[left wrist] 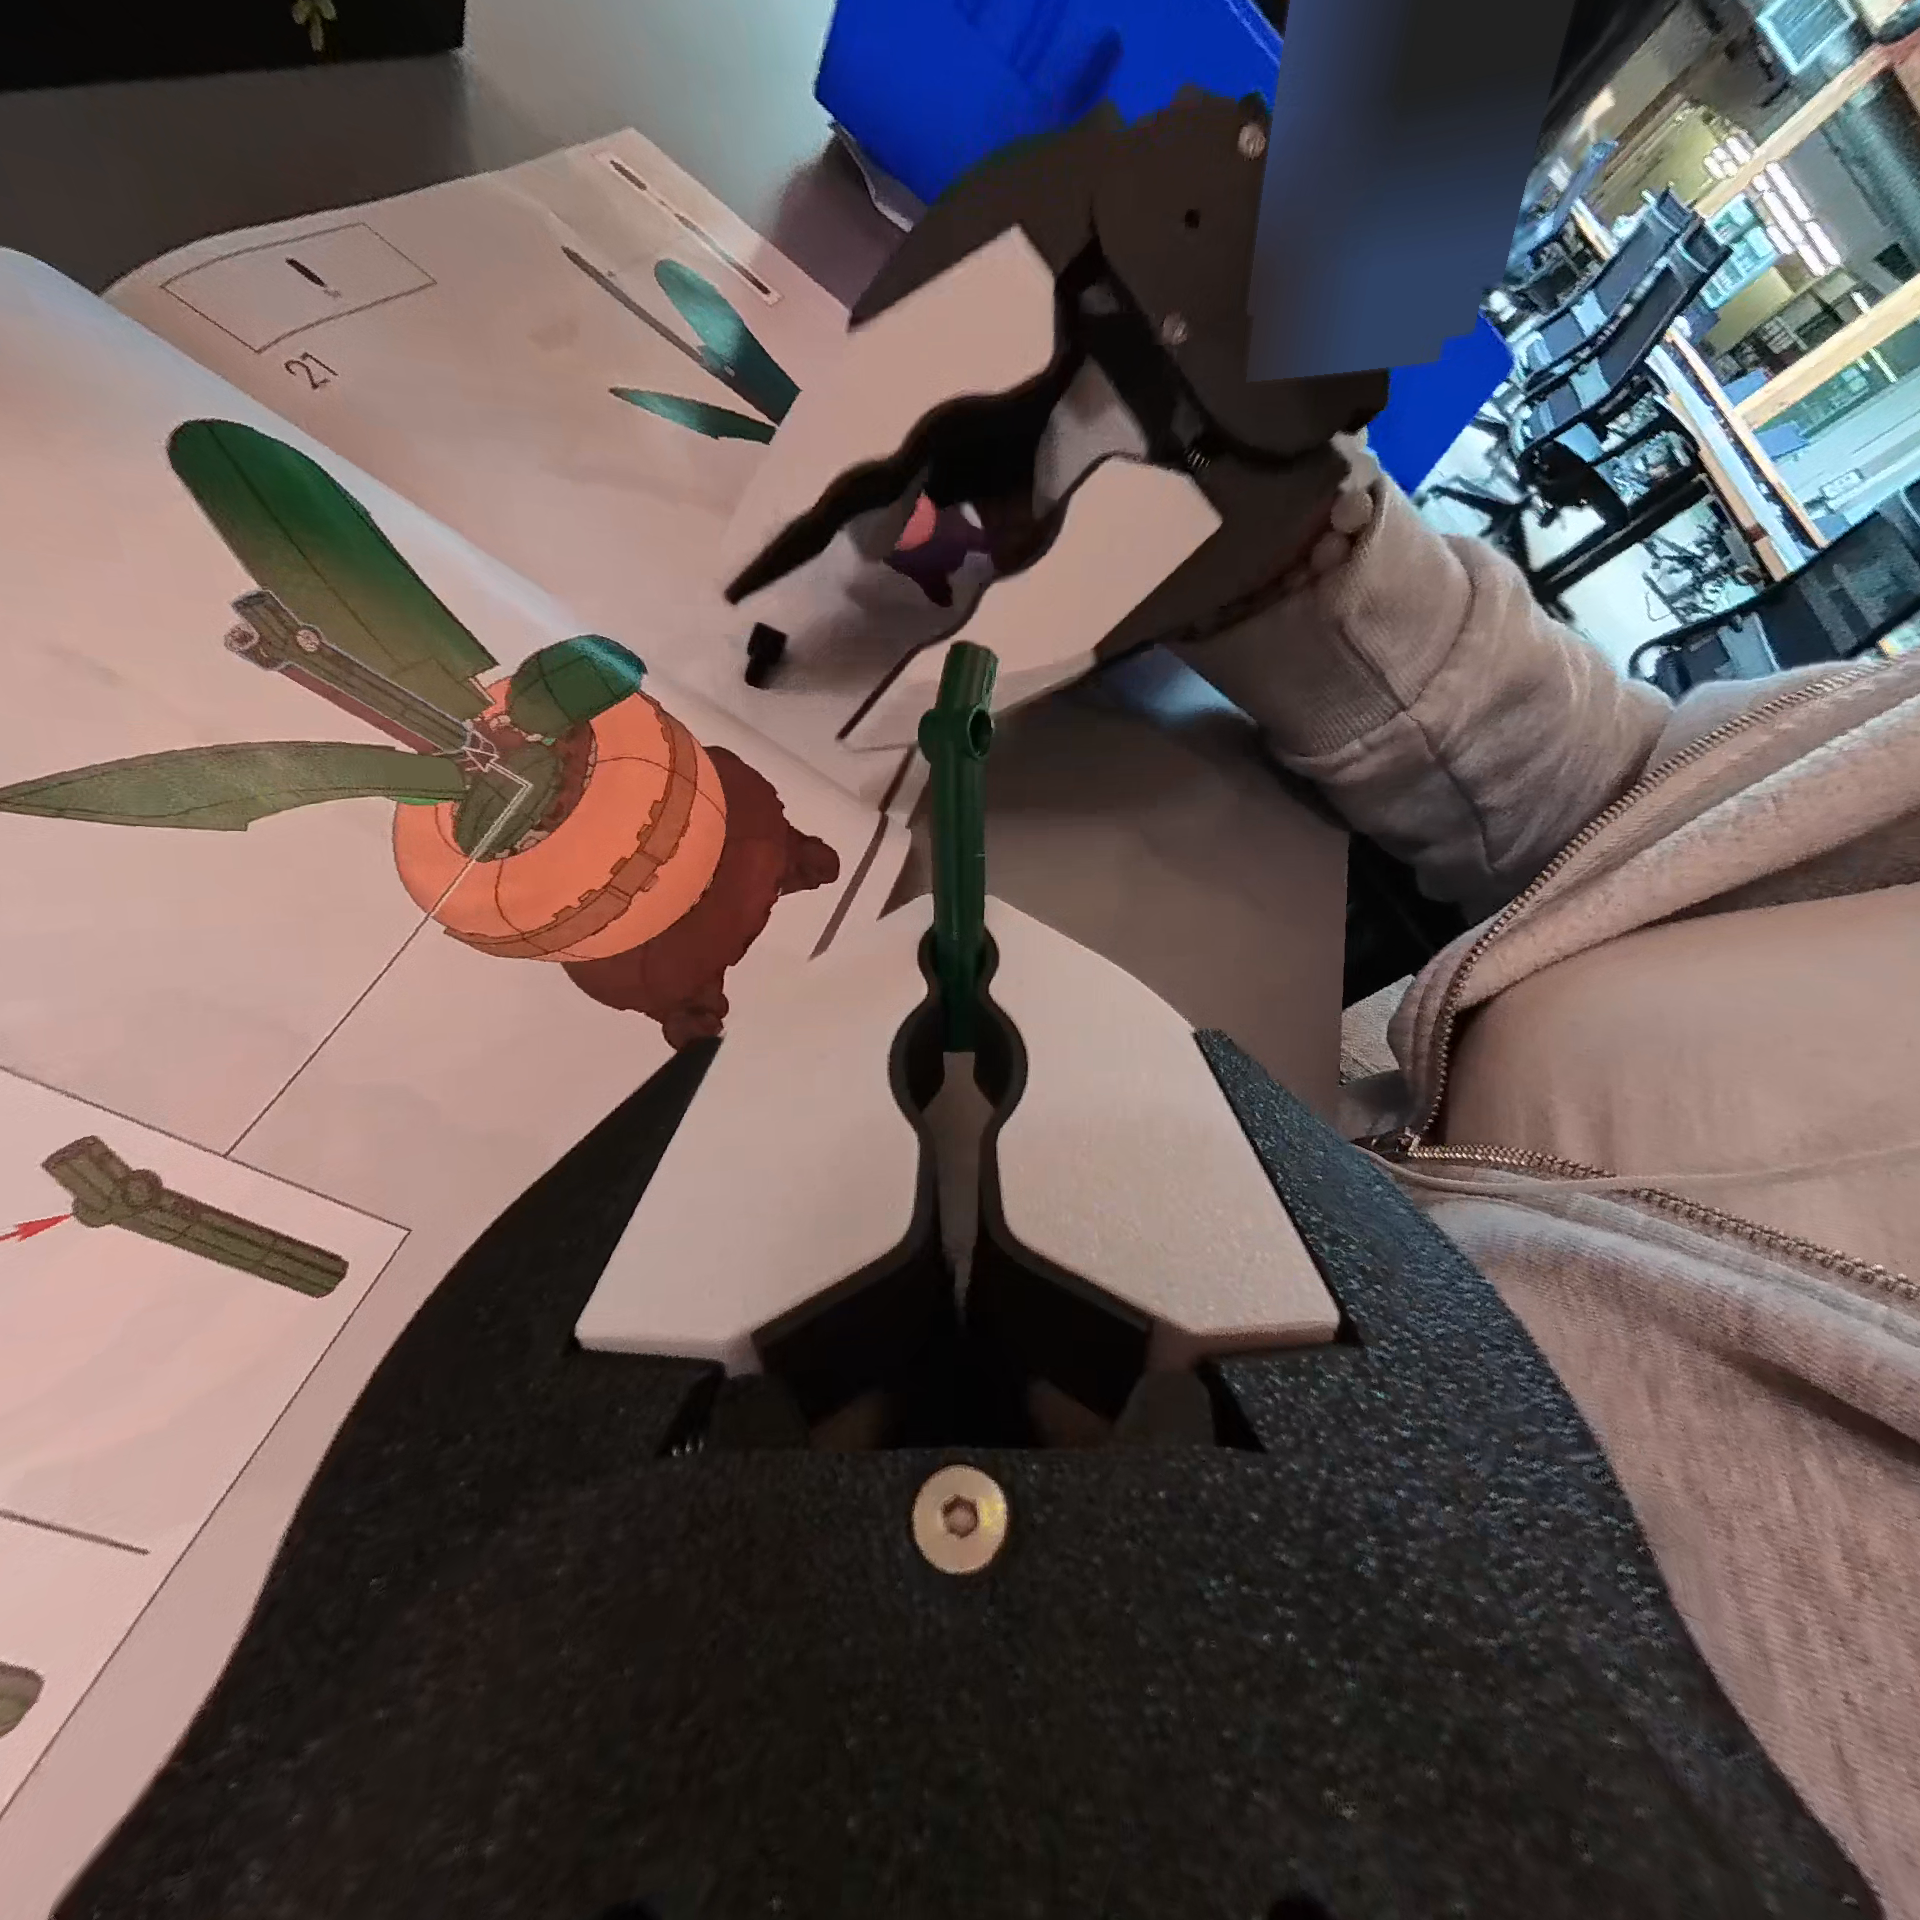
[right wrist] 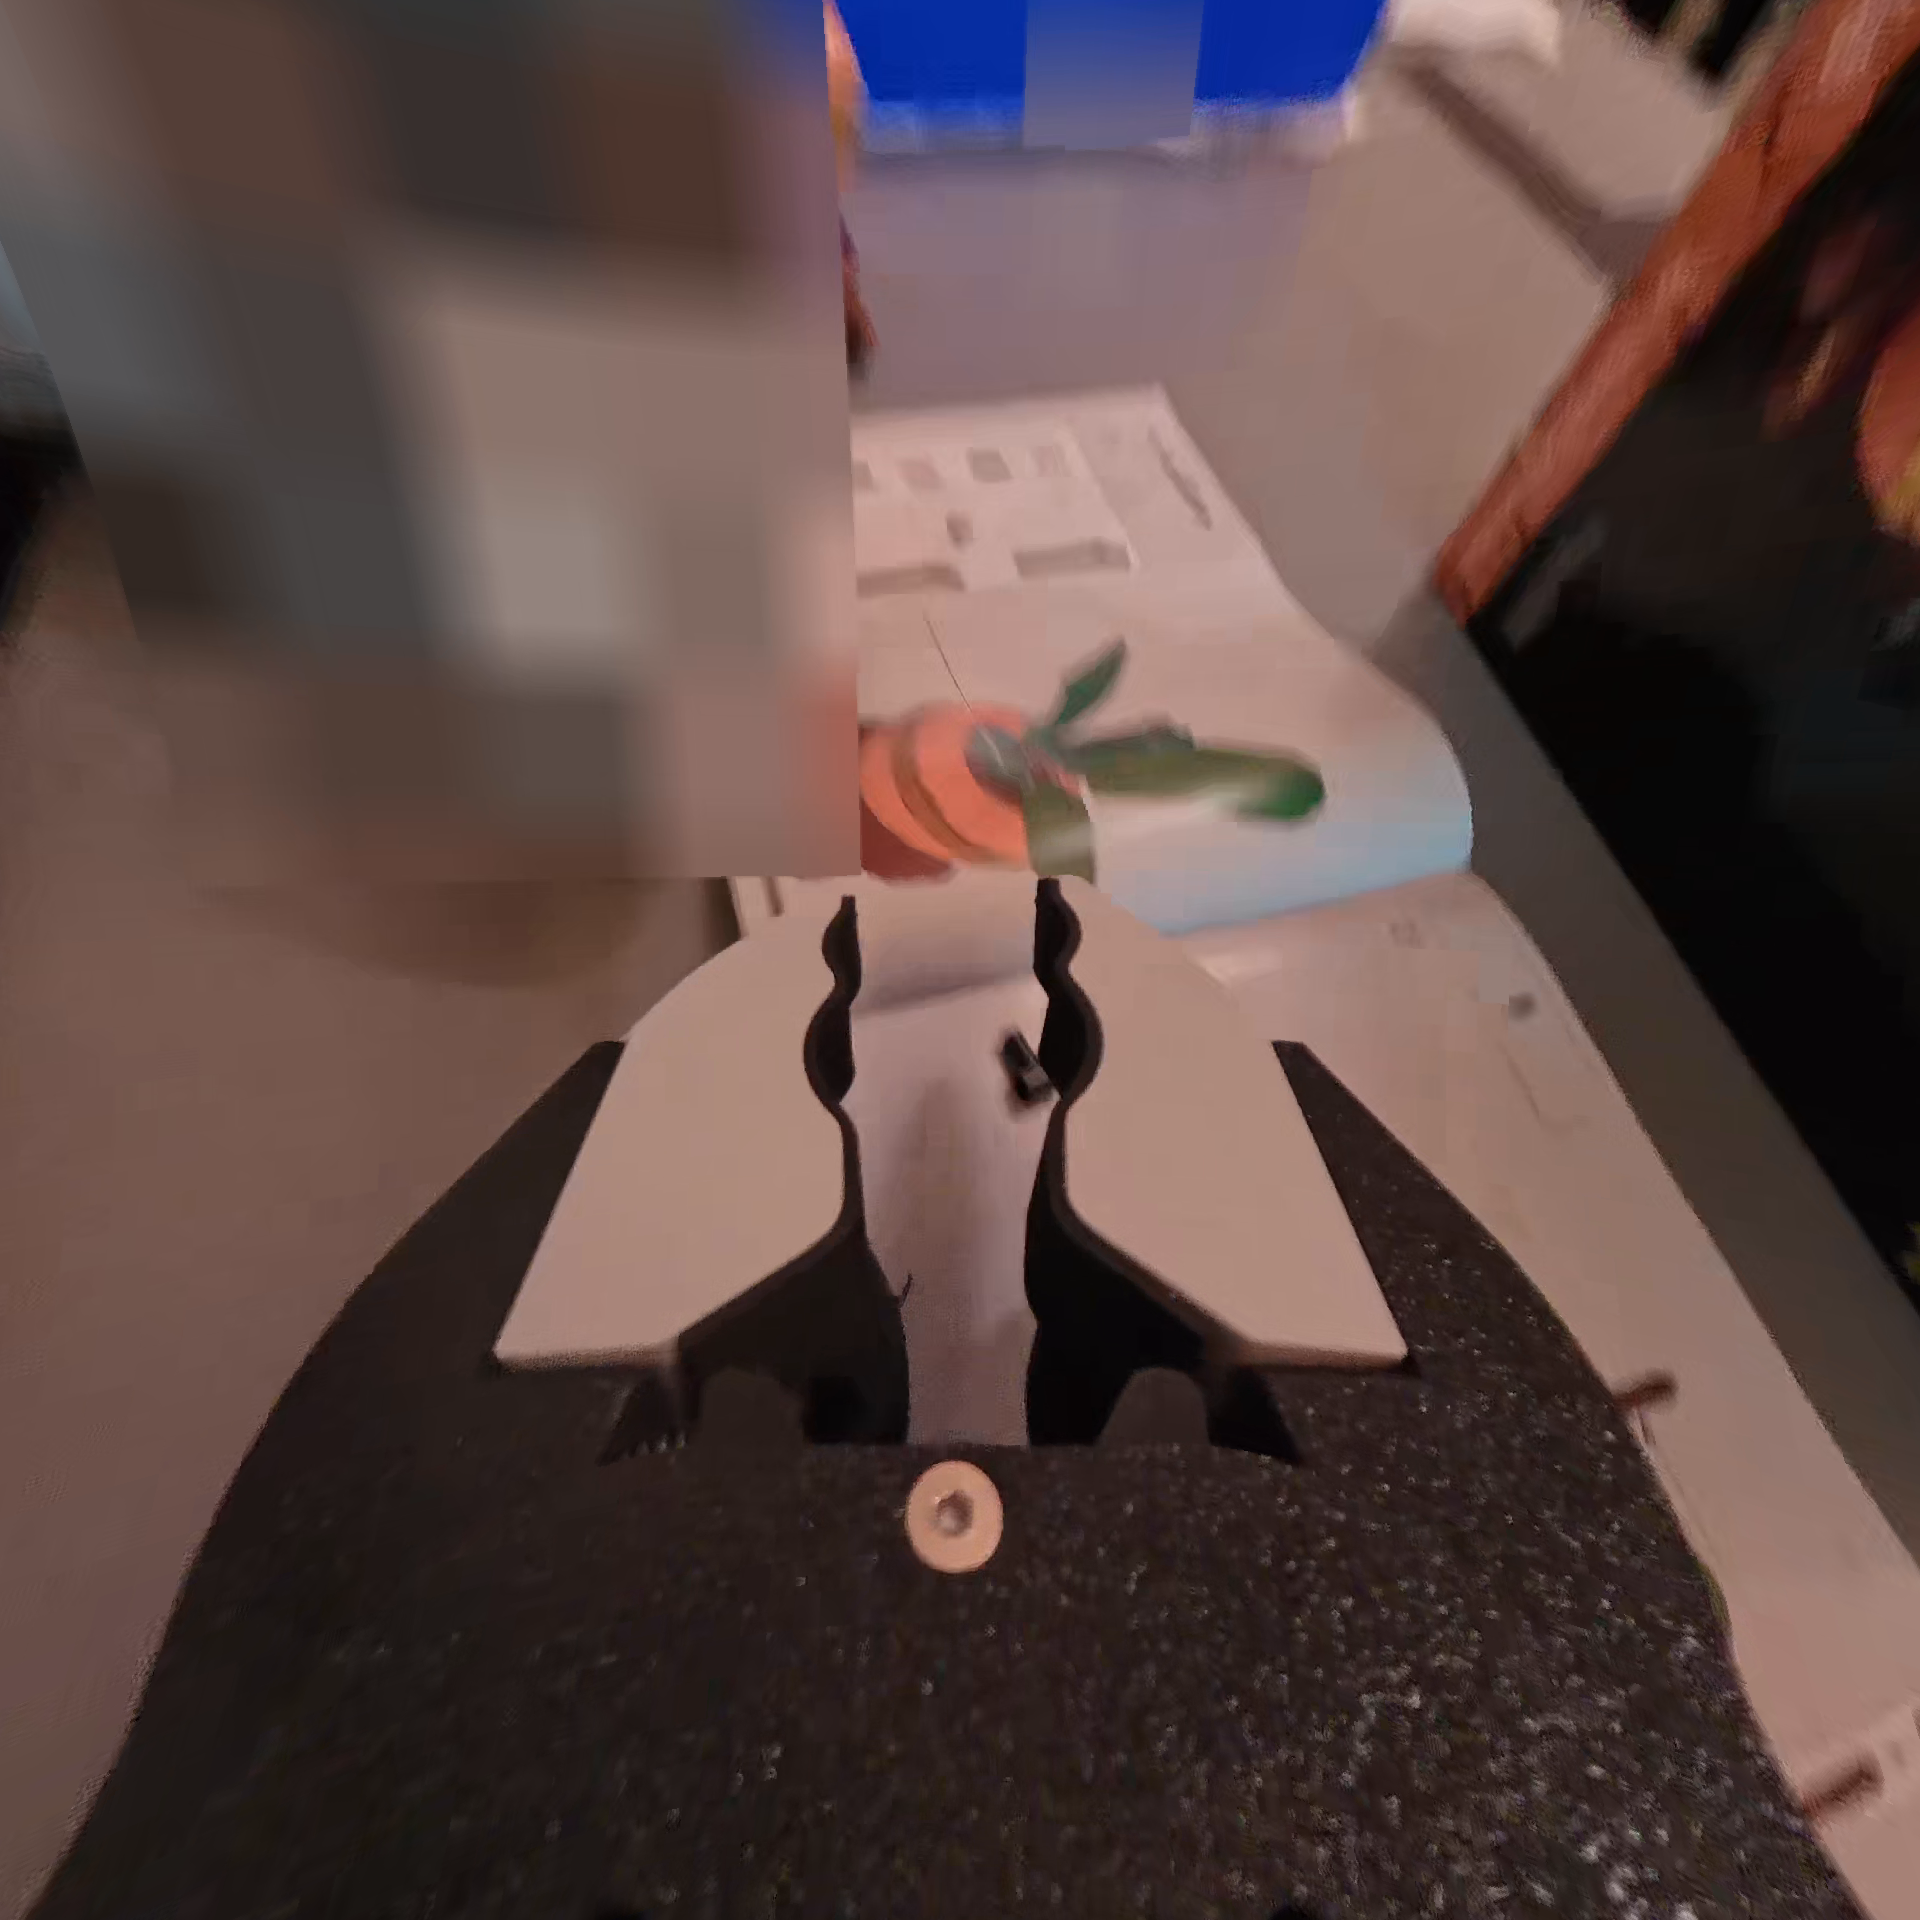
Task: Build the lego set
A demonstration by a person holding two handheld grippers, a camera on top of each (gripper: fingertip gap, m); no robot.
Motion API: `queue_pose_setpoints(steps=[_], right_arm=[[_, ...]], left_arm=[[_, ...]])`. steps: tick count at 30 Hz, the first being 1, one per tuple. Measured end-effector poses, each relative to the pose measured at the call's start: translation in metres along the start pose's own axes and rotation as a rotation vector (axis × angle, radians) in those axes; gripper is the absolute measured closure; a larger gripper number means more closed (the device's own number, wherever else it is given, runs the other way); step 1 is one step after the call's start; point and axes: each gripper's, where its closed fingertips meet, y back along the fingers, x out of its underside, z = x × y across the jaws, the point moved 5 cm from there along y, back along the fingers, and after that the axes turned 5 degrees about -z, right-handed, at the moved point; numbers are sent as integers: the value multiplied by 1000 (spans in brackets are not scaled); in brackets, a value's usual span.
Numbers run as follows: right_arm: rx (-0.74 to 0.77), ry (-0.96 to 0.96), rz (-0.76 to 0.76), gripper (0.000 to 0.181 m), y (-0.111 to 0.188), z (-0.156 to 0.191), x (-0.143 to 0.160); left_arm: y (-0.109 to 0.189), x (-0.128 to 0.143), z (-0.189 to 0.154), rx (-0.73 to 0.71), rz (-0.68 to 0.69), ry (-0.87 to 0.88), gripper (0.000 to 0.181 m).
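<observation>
Two tools: left tool [left wrist: 957, 961] pinches a slim dark-green plastic lego stem [left wrist: 954, 821]; right tool [right wrist: 945, 914], parted and empty, hovers over the open paper instruction booklet [right wrist: 1299, 935].

Looks like a workshop or lab floor with a desk at its edge. Rows of wood-framed shelving [left wrist: 1808, 343] stacked with gear fill the background of the left wrist view, under cool overhead light. Black office chairs [left wrist: 1621, 312] lined up along benches in front of the shelves. In the foreground, a grey tabletop [left wrist: 644, 94] carrying an open instruction booklet [left wrist: 343, 935] and a blue plastic bin [left wrist: 997, 73]. In the blurred right wrist view, the same booklet [right wrist: 1195, 935] and bin [right wrist: 1112, 73] beside a dark printed box [right wrist: 1714, 623].
</observation>
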Motion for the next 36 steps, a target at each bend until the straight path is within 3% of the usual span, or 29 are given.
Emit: queue_pose_setpoints(steps=[3,9,14,19,21,24,27,29,36], right_arm=[[-153,132,-213,156,17,18,-31],[-300,334,-168,156,15,36,-48],[-281,419,-117,173,2,39,-44],[-233,279,-181,175,4,36,-44],[-182,157,-224,175,8,31,-45],[-101,-28,-335,175,11,25,-48],[-54,-121,-478,175,12,28,-50],[-18,-147,-536,175,11,29,-50],[-49,-155,-598,175,13,35,-51]], left_arm=[[-2,3,-8,110,62,14,181],[-4,6,-16,181,150,-18,181],[-4,5,-23,229,140,-8,181],[0,1,-21,213,105,-33,179],[1,-4,-15,124,48,-112,159],[6,-23,-12,-20,-198,-293,132],[13,-40,-22,-66,-458,-376,137],[14,-44,-26,-79,-546,-396,147],[17,-43,-32,6,-555,-423,167]])
